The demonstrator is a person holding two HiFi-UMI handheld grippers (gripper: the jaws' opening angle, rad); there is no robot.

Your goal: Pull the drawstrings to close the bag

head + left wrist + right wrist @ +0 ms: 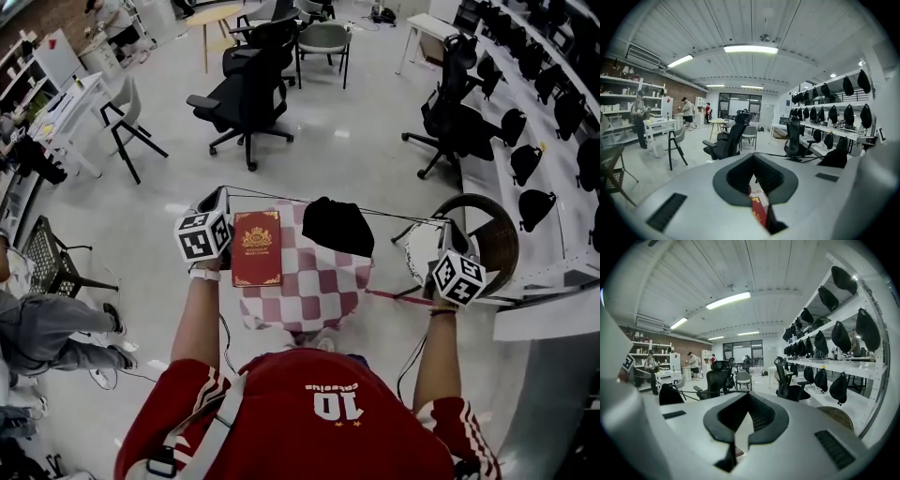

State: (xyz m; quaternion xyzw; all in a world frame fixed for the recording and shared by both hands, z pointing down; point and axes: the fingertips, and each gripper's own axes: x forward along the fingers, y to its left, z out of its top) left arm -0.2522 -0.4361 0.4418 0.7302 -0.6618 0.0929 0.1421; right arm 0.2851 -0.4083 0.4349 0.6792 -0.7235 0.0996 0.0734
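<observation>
A black drawstring bag (337, 225) rests on the far edge of a small table with a red-and-white checked cloth (319, 281). Two thin black drawstrings run taut from it, one to each side. The left drawstring (272, 195) ends at my left gripper (222, 193), which is shut on it beyond the table's left edge. Out past the table's right side, my right gripper (447, 224) is shut on the right drawstring (403, 218). The left gripper view shows the cord (787, 155) leading right to the bag (834, 157). The right gripper view has the bag (670, 394) at the left.
A dark red book (256, 248) lies on the cloth's left part. A round wicker basket (492, 234) stands to the right, close to my right gripper. Black office chairs (246, 98) stand on the floor beyond. A shelf with black bags (553, 103) lines the right wall.
</observation>
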